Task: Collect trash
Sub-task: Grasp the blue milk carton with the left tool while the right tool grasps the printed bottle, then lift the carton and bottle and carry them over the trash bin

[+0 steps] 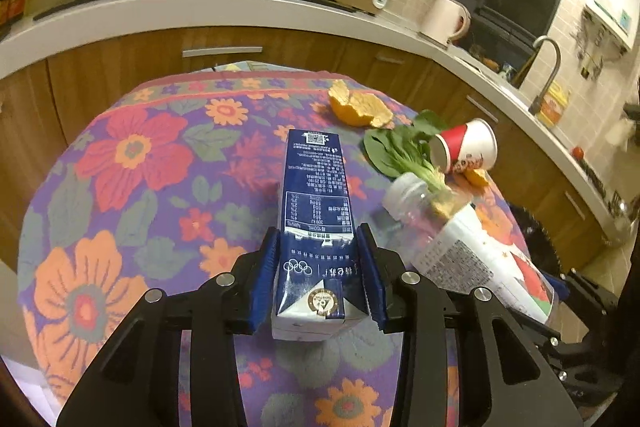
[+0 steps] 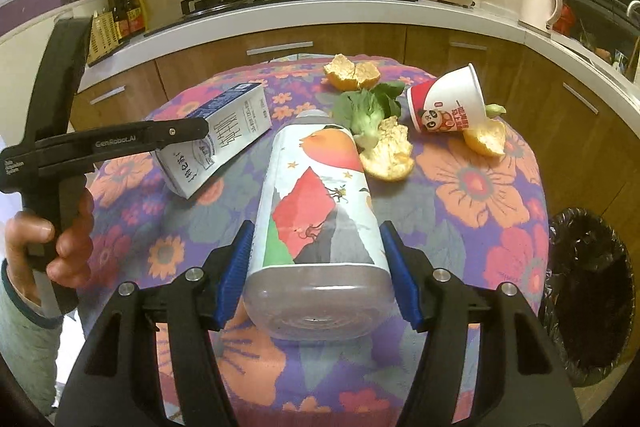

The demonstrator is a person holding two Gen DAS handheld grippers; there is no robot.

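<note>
Both claws are loaded. The left gripper (image 1: 320, 267) is clamped on the milk carton (image 1: 314, 211), pads biting only its near end, so most of the carton sticks out forward past them. The right gripper (image 2: 318, 267) is clamped on the plastic bottle (image 2: 316, 203) at its base; neck and cap point away toward the leafy greens (image 2: 366, 111).

Landmark: the bin (image 2: 588, 291) with a black liner sits right of the table (image 2: 480, 187), below its edge, nearest the bottle.

Risks, as judgement:
- The carton is gripped far off-centre, so it may pivot or slip when swung toward the bin. The card also looks dented at the pads and could crush and drop.
- The bottle is smooth, round and held at one end, so it is likely to rotate in the pads.
- The bottle neck lies close to the greens and orange peel (image 2: 386, 155); a sideways sweep could drag them off the table.
- The paper cup (image 2: 448, 103), tipped on its side on the bin side of the bottle, sits in that path and would roll.
</note>
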